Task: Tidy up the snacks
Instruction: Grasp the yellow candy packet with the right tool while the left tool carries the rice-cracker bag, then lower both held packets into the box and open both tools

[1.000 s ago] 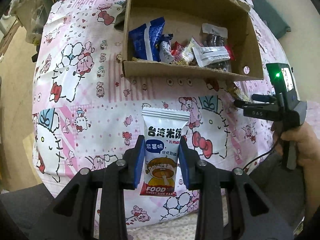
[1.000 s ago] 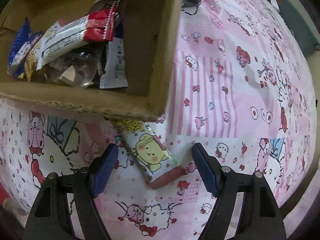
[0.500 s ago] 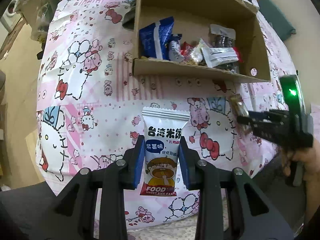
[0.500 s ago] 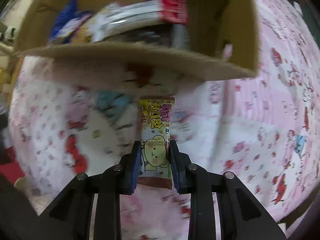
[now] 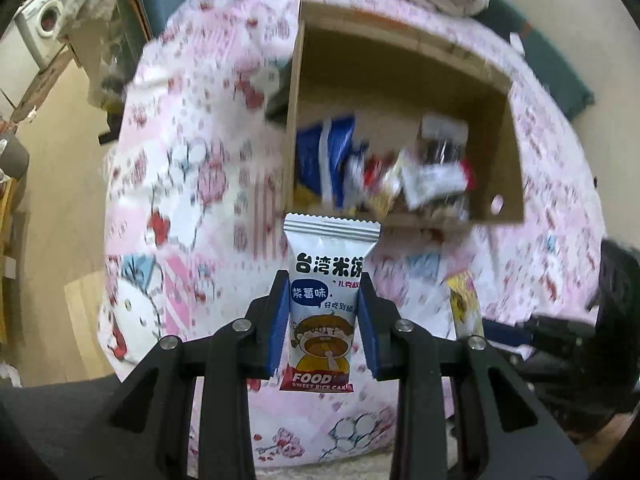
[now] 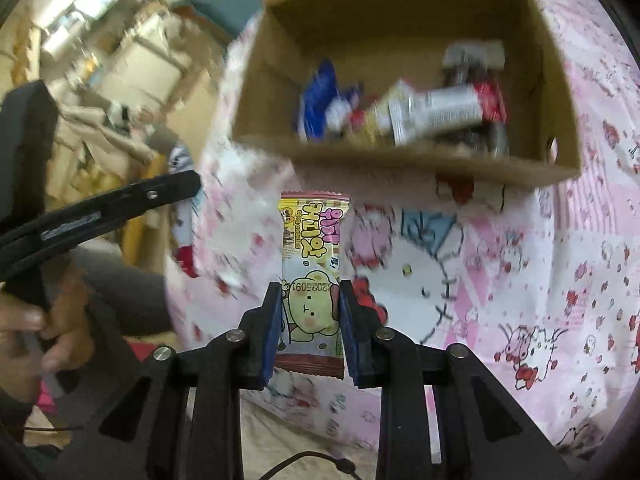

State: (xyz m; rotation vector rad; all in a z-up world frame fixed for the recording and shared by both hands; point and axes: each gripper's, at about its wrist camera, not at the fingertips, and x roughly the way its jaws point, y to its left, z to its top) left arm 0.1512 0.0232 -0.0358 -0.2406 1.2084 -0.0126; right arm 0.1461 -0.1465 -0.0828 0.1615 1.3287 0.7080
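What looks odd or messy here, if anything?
Nothing looks spilled or torn. Inside the cardboard box the snack packets lie jumbled against its near wall, overlapping at odd angles. The left gripper holds a white rice cake packet; the right gripper holds a yellow wafer packet. Both are intact.

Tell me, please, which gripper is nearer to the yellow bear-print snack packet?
Right. The right gripper is shut on the yellow bear-print snack packet, pads pressing its sides. The left gripper is off to the side, holding the white rice cake packet.
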